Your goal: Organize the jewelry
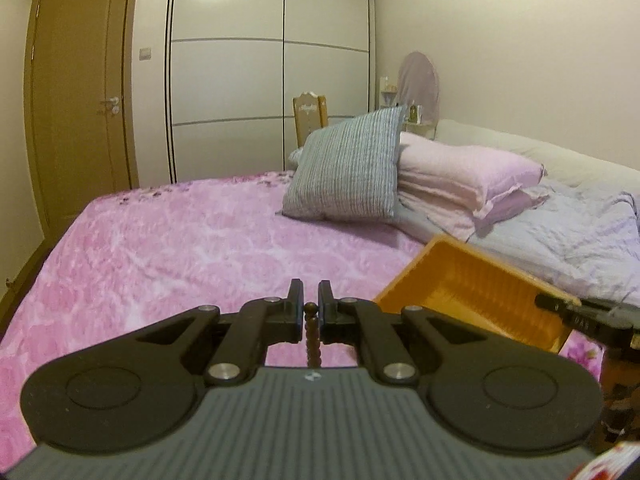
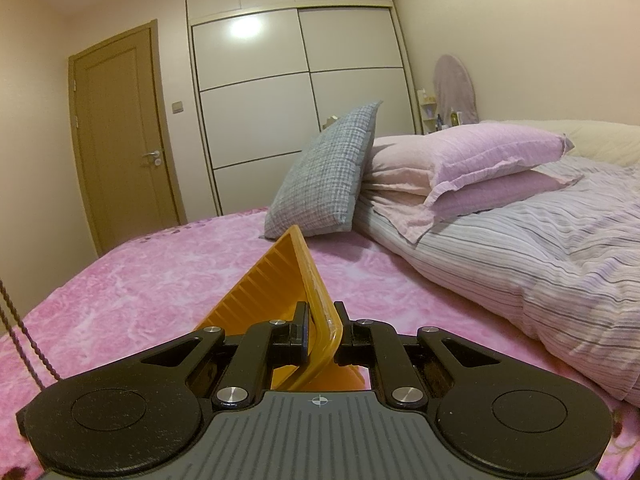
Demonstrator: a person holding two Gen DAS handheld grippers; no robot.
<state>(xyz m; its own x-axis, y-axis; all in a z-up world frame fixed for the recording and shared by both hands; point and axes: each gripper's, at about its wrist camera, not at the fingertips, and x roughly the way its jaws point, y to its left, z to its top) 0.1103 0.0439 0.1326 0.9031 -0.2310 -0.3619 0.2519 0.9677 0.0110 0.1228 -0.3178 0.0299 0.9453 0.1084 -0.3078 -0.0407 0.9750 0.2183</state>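
Note:
My left gripper point(image 1: 310, 300) is shut on a dark brown beaded string point(image 1: 311, 330) that hangs down between the jaws, held above the pink bed. The same beaded string shows at the left edge of the right wrist view point(image 2: 24, 332). My right gripper point(image 2: 322, 320) is shut on the rim of an orange ribbed lid or tray point(image 2: 276, 284), holding it raised and tilted. The orange tray also shows in the left wrist view point(image 1: 476, 292), to the right of my left gripper, with the right gripper's finger point(image 1: 560, 304) on its edge.
A pink floral bedspread point(image 1: 180, 248) covers the bed. A grey cushion point(image 1: 344, 168), pink pillows point(image 1: 460, 176) and a striped duvet point(image 2: 540, 240) lie at the back right. A wardrobe point(image 1: 268, 72) and a door point(image 1: 76, 100) stand behind.

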